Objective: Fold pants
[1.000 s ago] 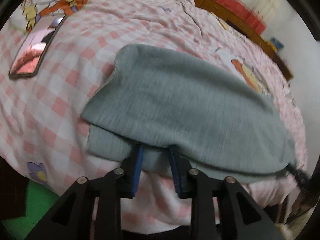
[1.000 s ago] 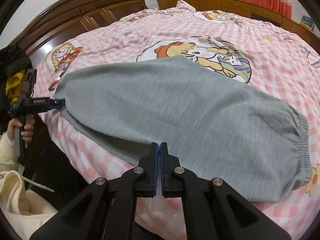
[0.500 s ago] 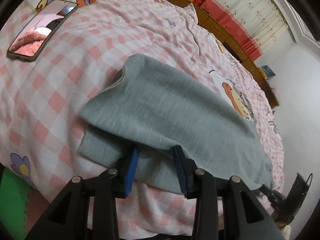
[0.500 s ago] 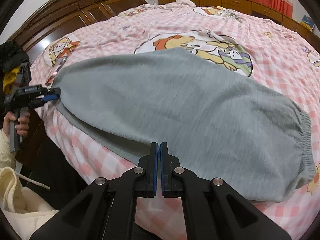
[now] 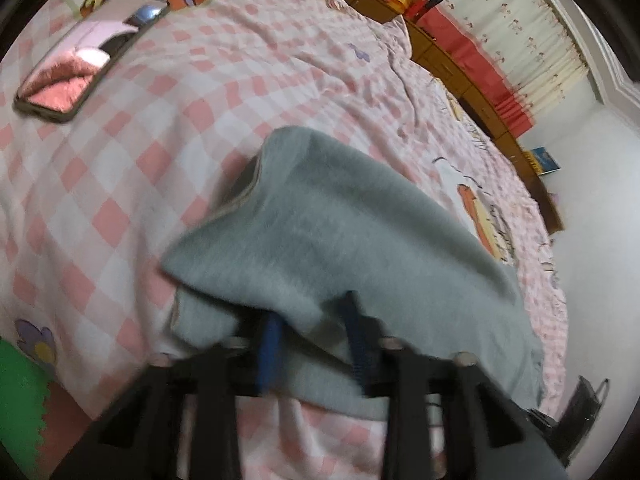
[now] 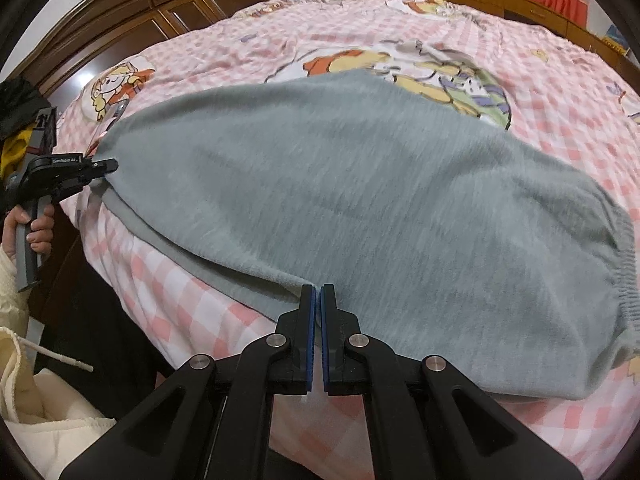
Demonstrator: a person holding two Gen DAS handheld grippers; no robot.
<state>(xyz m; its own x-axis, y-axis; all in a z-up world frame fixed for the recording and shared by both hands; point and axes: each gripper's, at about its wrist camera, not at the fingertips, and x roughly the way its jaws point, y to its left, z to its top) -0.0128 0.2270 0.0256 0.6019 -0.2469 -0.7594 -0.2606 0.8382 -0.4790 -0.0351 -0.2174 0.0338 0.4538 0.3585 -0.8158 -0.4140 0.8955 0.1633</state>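
Grey pants (image 6: 360,184) spread lengthwise across a pink-checked bedsheet (image 6: 520,40), doubled over so one layer lies on the other, elastic waistband bunched at the right end in the right wrist view. Near edge pinched by the right gripper (image 6: 318,300), blue pads pressed together on a fold of the fabric. Far left end of the pants met by the left gripper (image 6: 110,165), seen there from the side, carried in a hand (image 6: 34,226) with a cream sleeve (image 6: 10,276). Only in the left wrist view, blurred: the left gripper (image 5: 312,328) close up, blue fingers (image 5: 268,350) set either side of the leg hem, jaws just closing with the cloth between them; firm grip or not, hard to say through the blur. Also only there: a phone (image 5: 80,68) lying screen-up on the sheet, well apart from the pants, and a green floor mat (image 5: 20,392) beside the bed. Only from the right wrist: a dark wooden headboard (image 6: 160,8) behind the bed.
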